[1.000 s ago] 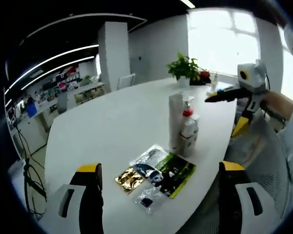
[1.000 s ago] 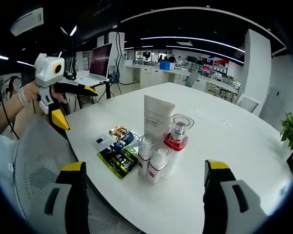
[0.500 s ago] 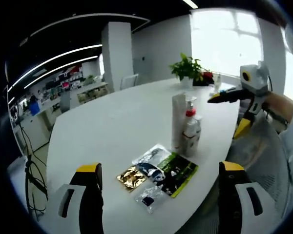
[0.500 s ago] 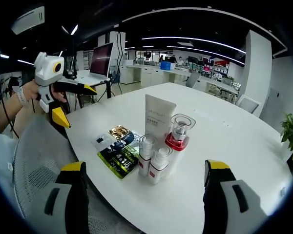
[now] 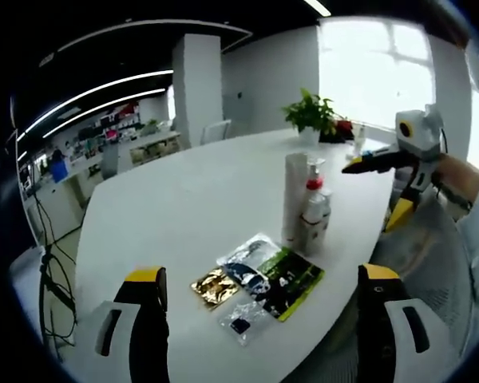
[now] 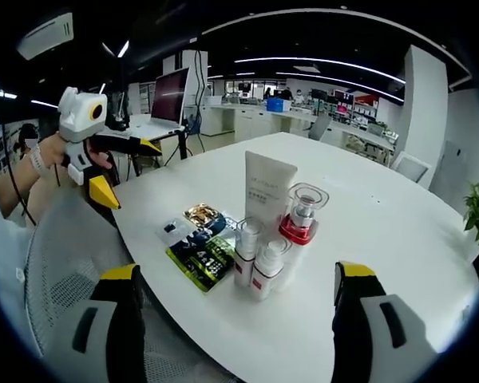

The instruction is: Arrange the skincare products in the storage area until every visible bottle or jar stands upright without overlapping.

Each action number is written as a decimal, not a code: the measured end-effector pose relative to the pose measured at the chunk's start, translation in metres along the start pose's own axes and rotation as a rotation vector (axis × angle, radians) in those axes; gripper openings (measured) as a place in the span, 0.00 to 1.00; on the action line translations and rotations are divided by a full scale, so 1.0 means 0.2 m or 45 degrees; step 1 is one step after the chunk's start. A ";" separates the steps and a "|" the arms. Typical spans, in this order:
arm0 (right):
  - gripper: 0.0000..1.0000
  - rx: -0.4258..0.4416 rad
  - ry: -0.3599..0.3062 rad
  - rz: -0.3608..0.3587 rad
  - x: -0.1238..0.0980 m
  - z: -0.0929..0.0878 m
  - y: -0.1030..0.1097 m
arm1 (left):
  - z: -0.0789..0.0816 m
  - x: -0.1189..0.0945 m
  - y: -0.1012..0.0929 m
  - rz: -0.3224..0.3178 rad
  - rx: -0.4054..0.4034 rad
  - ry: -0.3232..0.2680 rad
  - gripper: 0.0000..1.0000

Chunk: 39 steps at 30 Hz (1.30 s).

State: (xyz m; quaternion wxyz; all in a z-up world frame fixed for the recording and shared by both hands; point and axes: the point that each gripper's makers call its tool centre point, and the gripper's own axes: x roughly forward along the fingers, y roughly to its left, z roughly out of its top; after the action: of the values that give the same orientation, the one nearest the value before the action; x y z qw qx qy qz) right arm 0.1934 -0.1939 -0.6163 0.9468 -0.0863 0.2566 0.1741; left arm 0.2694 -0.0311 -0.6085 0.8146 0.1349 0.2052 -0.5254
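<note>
White table (image 6: 399,215), bottles (image 6: 259,259) nr edge.

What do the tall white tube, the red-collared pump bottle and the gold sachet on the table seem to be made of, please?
Tall white tube: probably matte, opaque plastic with an even, dull surface. Red-collared pump bottle: apparently clear glossy plastic or glass, since its cap looks see-through. Gold sachet: likely metallic foil, judging by its crinkled shine.
</note>
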 end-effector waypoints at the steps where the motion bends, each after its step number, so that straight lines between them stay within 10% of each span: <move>1: 1.00 0.005 -0.005 -0.005 0.00 0.00 0.00 | 0.00 0.00 0.00 0.001 -0.001 0.003 0.97; 39: 1.00 0.018 0.006 -0.032 0.00 0.00 -0.04 | -0.02 0.01 -0.02 -0.014 -0.017 0.010 0.97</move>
State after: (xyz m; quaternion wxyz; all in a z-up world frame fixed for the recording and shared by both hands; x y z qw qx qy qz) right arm 0.1965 -0.2019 -0.6156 0.9488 -0.0831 0.2591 0.1603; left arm 0.2652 -0.0335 -0.6122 0.8118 0.1305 0.2125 -0.5280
